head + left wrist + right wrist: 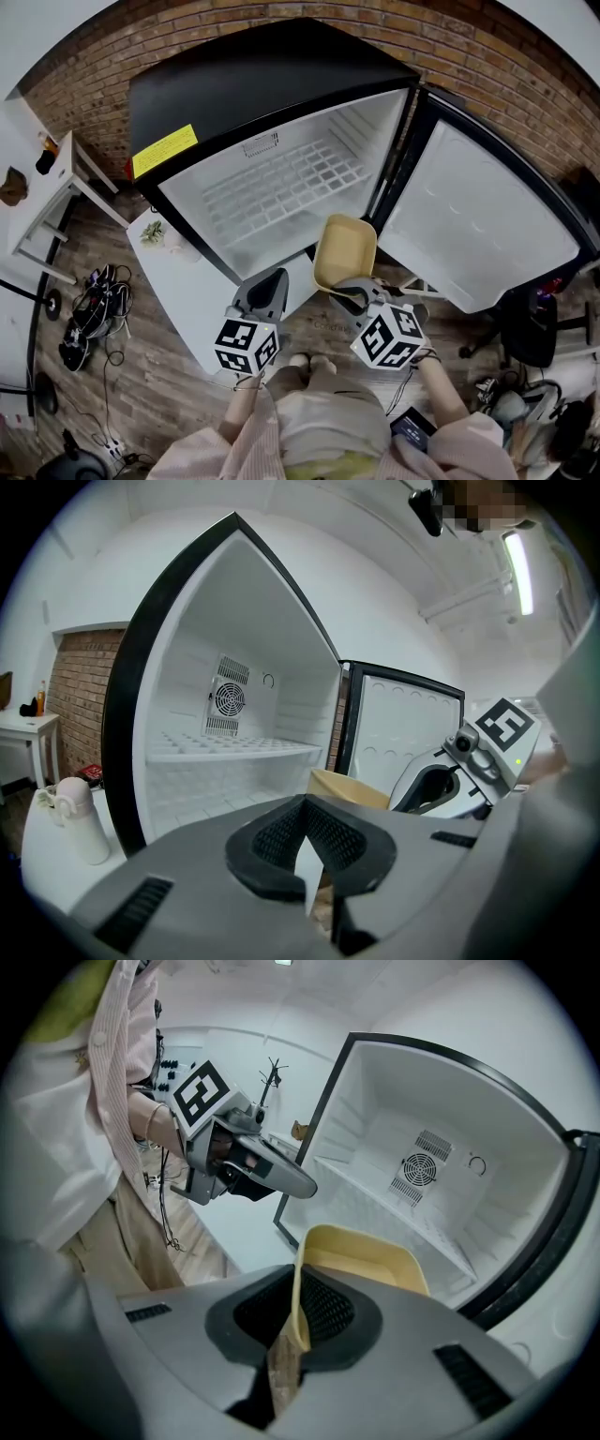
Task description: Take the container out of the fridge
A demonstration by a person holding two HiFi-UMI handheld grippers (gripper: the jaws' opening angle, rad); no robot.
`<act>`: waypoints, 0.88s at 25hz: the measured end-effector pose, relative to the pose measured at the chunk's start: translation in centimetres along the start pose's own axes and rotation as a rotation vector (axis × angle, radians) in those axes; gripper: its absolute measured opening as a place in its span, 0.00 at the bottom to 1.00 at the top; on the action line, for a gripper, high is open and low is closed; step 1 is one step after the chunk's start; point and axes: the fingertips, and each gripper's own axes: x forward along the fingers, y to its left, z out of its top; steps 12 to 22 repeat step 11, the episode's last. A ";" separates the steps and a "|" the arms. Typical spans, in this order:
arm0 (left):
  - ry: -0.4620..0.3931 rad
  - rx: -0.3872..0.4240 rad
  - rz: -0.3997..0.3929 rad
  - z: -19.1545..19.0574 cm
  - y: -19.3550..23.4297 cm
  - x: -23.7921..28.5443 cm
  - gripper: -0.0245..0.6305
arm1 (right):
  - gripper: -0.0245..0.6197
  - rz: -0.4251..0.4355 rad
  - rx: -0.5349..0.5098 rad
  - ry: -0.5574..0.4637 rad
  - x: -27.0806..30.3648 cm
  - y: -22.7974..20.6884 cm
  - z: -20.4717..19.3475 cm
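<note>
The yellow container (345,251) hangs in the air just in front of the open fridge (178,141), outside its white interior. My right gripper (352,292) is shut on the container's near rim; in the right gripper view the rim (298,1288) stands pinched between the black pads. The container (347,787) also shows in the left gripper view, beside the right gripper (450,785). My left gripper (272,281) is to the left of the container, apart from it, with its jaws together and nothing between them. The wire shelf (281,183) inside the fridge is bare.
The fridge door (478,225) stands swung open to the right. A low white surface (178,272) with a white jug (75,817) is at the fridge's left. A white side table (47,202) is further left, a black office chair (530,328) at right, cables (94,309) on the floor.
</note>
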 end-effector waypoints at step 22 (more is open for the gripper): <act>-0.002 0.003 0.003 0.3 0.0 0.5 0.03 | 0.08 0.003 -0.021 -0.003 0.2 -0.3 0.2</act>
